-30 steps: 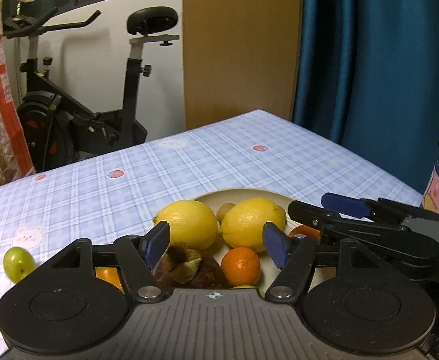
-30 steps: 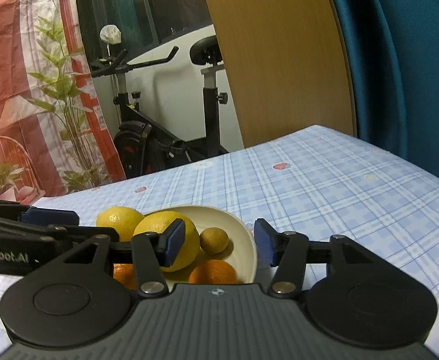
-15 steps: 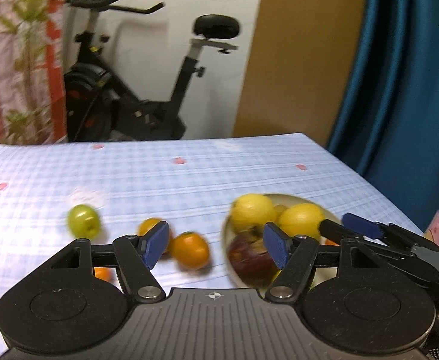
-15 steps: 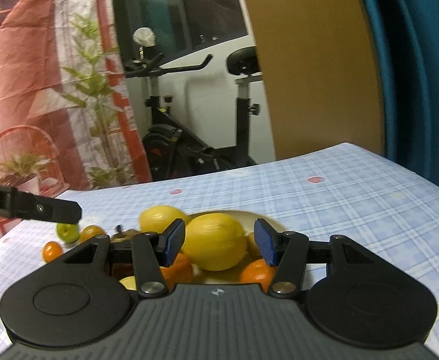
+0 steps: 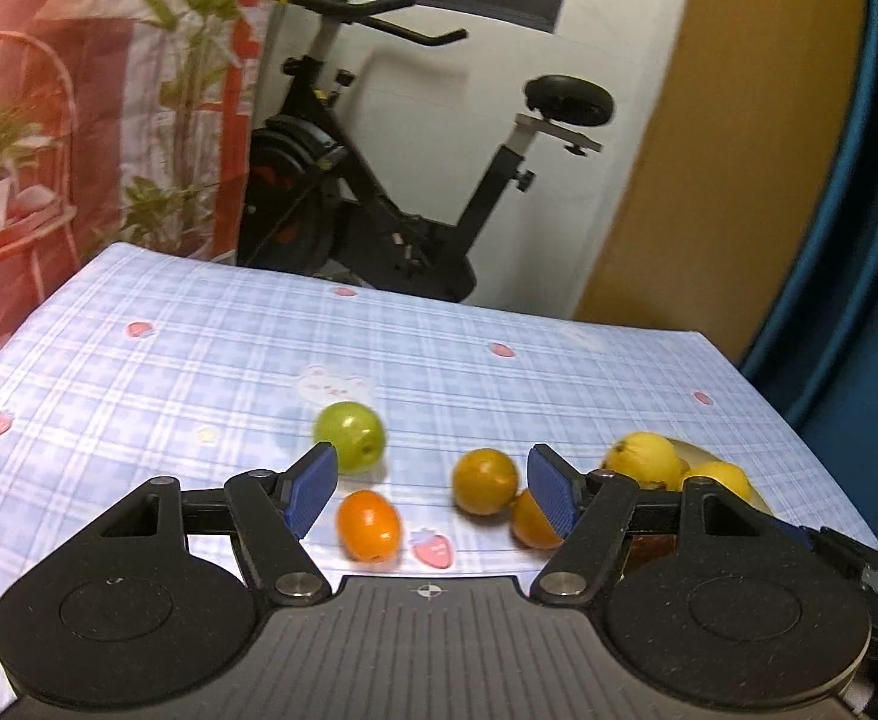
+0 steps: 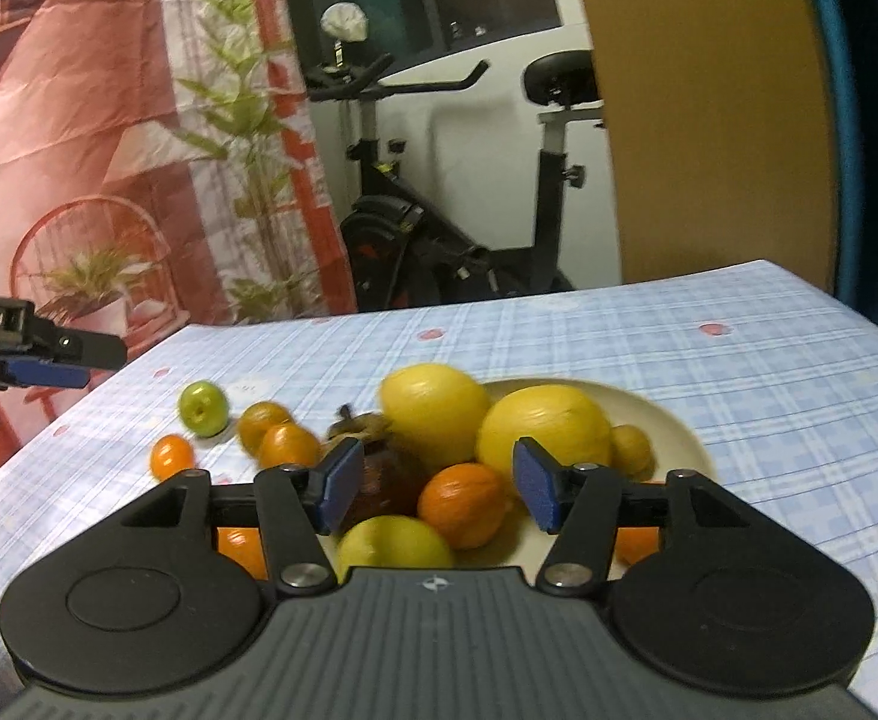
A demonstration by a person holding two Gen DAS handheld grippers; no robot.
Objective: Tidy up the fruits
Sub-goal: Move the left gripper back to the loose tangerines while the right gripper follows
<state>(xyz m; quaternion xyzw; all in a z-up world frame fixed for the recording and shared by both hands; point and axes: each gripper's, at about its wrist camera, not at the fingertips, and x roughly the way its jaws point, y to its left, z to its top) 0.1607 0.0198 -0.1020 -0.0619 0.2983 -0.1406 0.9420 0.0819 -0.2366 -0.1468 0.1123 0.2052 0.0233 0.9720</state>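
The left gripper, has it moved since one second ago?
Yes. The left gripper swung left, away from the plate: its fingers now frame the loose fruits on the tablecloth, with the plate at the right edge.

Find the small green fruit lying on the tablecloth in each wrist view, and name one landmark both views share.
Left wrist view: the green fruit lies centre-left on the tablecloth, just beyond the left gripper's left blue pad.
Right wrist view: the green fruit lies at left on the cloth, left of the plate.
Shared landmark: the exercise bike behind the table.
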